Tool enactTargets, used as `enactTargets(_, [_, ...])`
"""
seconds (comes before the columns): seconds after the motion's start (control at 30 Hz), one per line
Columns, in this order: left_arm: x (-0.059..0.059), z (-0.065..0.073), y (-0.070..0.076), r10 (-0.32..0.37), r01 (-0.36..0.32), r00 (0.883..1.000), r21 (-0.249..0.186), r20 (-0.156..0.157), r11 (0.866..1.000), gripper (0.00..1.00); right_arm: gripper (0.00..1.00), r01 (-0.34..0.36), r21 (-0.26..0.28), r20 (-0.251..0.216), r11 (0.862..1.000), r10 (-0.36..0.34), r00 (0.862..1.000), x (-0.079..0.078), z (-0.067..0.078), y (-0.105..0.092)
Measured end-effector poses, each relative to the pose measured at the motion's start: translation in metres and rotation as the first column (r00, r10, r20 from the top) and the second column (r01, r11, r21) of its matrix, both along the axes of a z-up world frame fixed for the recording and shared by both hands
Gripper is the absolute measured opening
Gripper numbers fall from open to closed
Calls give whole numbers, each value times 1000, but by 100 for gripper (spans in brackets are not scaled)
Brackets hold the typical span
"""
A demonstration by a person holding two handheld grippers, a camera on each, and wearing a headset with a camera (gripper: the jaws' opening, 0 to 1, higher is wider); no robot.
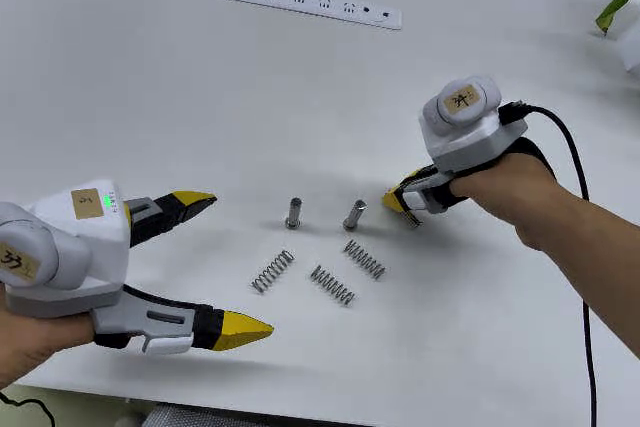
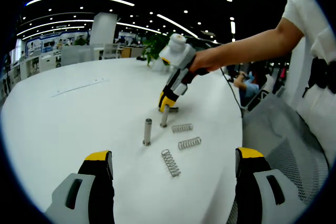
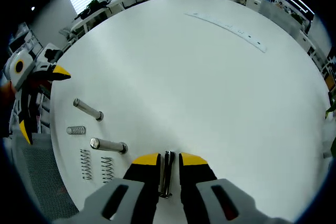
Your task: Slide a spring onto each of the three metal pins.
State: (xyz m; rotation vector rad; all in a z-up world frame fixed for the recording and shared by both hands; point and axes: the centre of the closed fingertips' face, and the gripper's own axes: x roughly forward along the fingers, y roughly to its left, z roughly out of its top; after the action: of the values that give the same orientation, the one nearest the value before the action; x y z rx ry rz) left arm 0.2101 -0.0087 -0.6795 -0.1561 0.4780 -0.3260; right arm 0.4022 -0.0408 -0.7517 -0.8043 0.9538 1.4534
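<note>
Right gripper [image 3: 168, 161] clamped narrow on 1 pin [image 3: 167, 179]; left gripper [image 2: 173, 155] wide open, holding nothing, near 3 springs [image 1: 331, 284] and 2 other pins [image 1: 293, 212].

Three springs [image 1: 331, 284] lie before two standing pins [image 1: 293, 212]; power strip [image 1: 311, 2] far behind

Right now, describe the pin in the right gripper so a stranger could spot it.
On the white table, find the right gripper near the springs. Its yellow-tipped jaws clamp the metal pin, while the other two pins stand free, untouched.
</note>
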Motion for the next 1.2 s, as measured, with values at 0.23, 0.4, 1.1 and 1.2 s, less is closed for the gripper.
enactTargets(0.23, [2,1,-1,0,0,1000,-5,5,1000,98,14,-14,-24,31,1000,15,999,0,-1,1])
enactTargets(0.4, [3,1,-1,-2,2,1000,-5,6,1000,98,13,-36,-41,63,998,39,997,-1,-2,1])
enactTargets(1.1, [2,2,-3,2,-2,1000,-9,6,1000,97,9,-30,-52,96,998,35,995,1,-6,2])
enactTargets(1.2, [2,2,-2,2,-2,1000,-8,5,1000,97,9,-29,-46,90,999,33,995,-2,-4,0])
